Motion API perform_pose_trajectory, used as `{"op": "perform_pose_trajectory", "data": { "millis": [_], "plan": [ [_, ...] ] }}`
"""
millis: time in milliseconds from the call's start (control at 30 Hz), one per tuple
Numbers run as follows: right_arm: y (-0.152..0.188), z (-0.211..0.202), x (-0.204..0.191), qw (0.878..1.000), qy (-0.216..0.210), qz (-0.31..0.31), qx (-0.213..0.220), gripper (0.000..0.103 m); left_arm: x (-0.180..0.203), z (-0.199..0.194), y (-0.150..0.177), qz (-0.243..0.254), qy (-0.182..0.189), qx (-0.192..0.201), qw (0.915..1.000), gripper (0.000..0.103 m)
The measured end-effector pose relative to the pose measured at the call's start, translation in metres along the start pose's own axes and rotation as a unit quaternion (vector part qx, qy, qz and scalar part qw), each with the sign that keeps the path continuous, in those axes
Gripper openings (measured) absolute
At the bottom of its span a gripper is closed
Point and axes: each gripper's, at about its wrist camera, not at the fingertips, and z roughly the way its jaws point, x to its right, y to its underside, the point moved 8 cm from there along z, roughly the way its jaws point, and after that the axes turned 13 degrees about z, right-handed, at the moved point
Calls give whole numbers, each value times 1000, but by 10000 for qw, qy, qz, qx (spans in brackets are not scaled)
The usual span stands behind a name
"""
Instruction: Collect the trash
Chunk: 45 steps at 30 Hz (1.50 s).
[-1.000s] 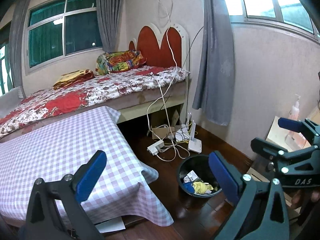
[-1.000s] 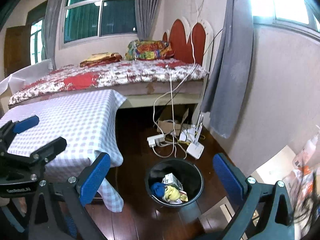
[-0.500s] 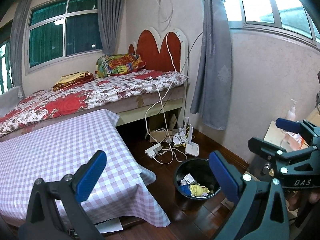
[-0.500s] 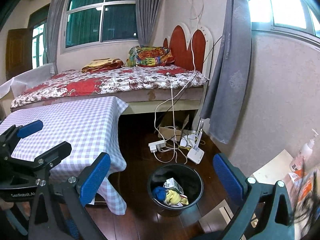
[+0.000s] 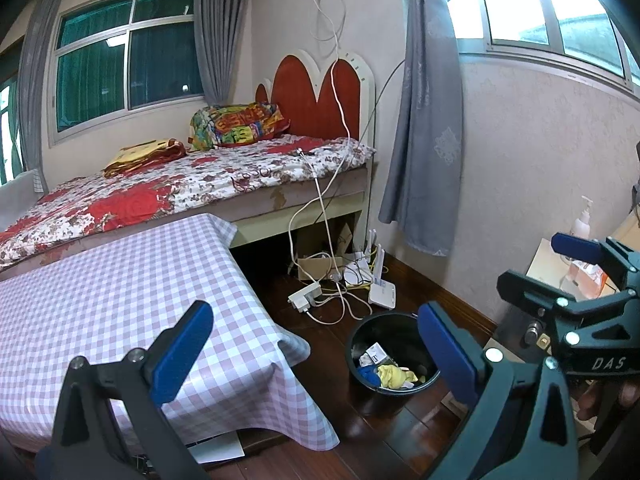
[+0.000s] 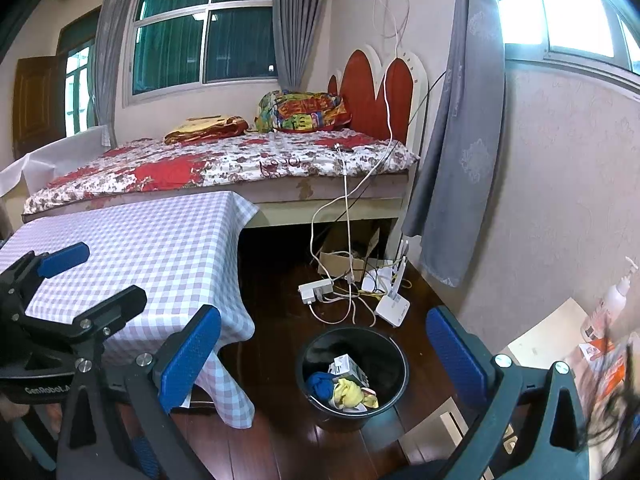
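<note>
A black round trash bin (image 5: 362,386) (image 6: 316,404) stands on the dark wood floor, holding a blue rag, a yellow rag and a small white carton. My left gripper (image 5: 310,348) is open and empty, held above the corner of the checkered table and the bin. My right gripper (image 6: 320,350) is also open and empty, hovering over the bin. Each gripper shows at the edge of the other's view: the right gripper (image 5: 576,264) at the right edge of the left wrist view, the left gripper (image 6: 60,272) at the left edge of the right wrist view.
A table with a lilac checkered cloth (image 5: 100,292) (image 6: 160,240) fills the left. Behind it is a bed with a floral cover (image 5: 180,184). Cables, a power strip (image 6: 316,290) and a white router (image 6: 394,308) lie on the floor past the bin. A low stand with a pump bottle (image 6: 612,300) is at the right.
Both views have risen and tilted upward, so the bin sits lower and smaller in frame. Both grippers stay open and empty.
</note>
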Motion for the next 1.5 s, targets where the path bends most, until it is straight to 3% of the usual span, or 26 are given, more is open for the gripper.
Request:
{"op": "perform_pose_trajectory", "data": {
  "millis": [1500],
  "plan": [
    [-2, -1, -4, 10000, -54, -22, -2, 103, 0, 0, -3, -23, 66, -21, 10000, 103]
  ]
}}
